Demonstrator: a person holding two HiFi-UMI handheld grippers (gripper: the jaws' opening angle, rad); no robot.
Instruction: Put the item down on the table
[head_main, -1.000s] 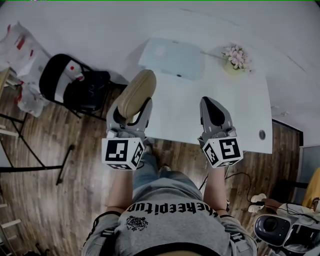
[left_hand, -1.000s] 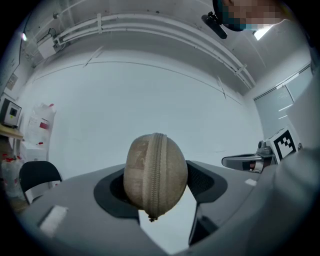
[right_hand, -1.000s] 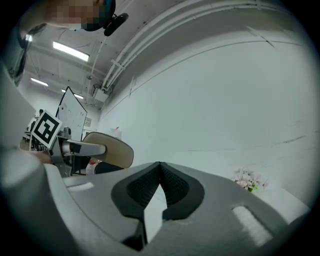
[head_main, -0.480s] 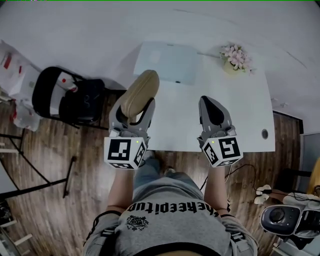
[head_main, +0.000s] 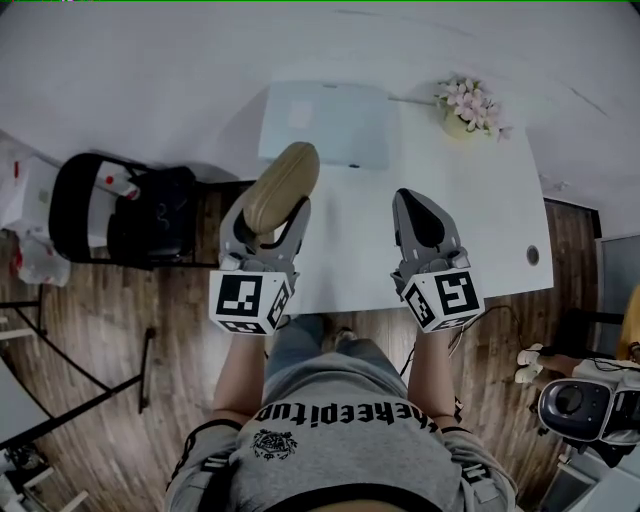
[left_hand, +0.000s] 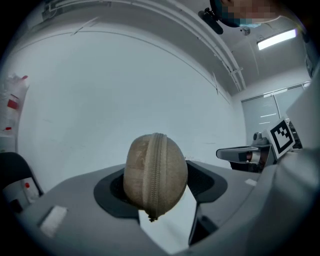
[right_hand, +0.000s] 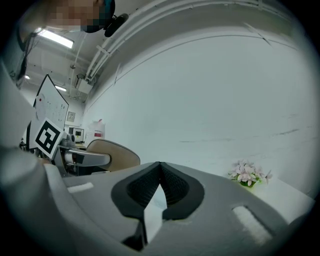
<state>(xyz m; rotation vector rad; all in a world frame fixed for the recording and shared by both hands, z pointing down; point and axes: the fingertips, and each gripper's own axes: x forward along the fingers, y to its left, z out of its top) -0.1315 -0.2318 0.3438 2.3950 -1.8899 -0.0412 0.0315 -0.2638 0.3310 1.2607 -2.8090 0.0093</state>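
Observation:
A tan oval zip case (head_main: 283, 183) sticks out forward from my left gripper (head_main: 268, 220), which is shut on it, above the near left edge of the white table (head_main: 480, 220). In the left gripper view the case (left_hand: 156, 172) sits zip-forward between the dark pads, clear of the table. My right gripper (head_main: 420, 205) hangs level over the table's near edge. It is shut with its tips together and holds nothing (right_hand: 160, 167). The case (right_hand: 117, 152) shows at the left of the right gripper view.
A pale blue mat (head_main: 325, 125) lies at the table's far side, with a small pot of pink flowers (head_main: 468, 105) to its right. A black chair (head_main: 120, 210) stands on the wooden floor at the left. A grey device (head_main: 575, 405) sits at the lower right.
Both grippers have moved forward over the table's near edge, and the chair has slid left in the picture. The case stays in the left gripper; the right stays shut.

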